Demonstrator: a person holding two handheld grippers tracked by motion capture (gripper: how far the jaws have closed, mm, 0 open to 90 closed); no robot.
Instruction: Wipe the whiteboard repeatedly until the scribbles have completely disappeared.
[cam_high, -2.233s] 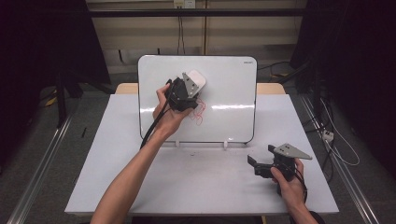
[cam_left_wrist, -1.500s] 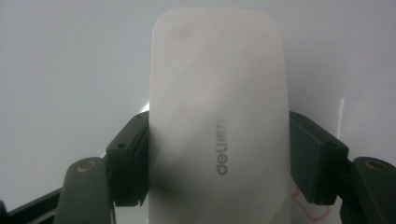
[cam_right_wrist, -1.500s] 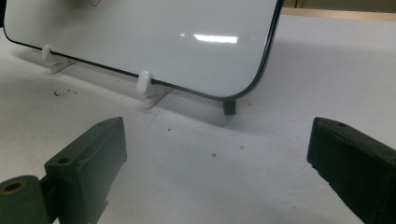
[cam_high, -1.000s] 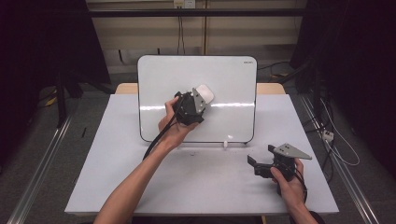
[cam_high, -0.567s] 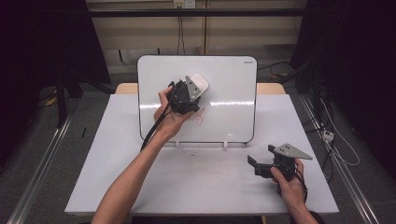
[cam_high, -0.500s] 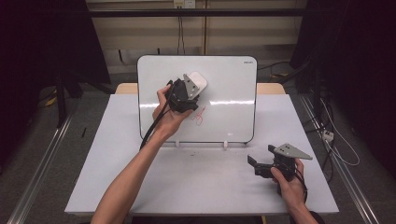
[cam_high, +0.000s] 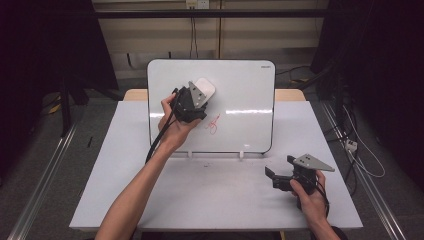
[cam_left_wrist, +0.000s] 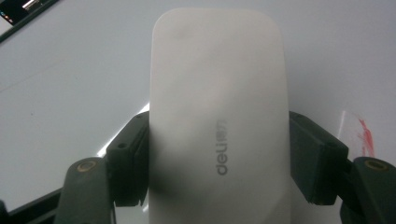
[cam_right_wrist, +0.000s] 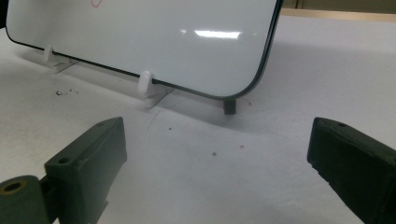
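One white rounded eraser (cam_left_wrist: 217, 121) (grey lettering) in left tongs (cam_left_wrist: 219, 163); right tongs (cam_right_wrist: 219, 172) wide.

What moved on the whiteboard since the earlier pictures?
The left gripper, shut on the white eraser, slid back and forth over the whiteboard and now sits up and left of the red scribble, which remains. The right gripper rests open on the table, unmoved.
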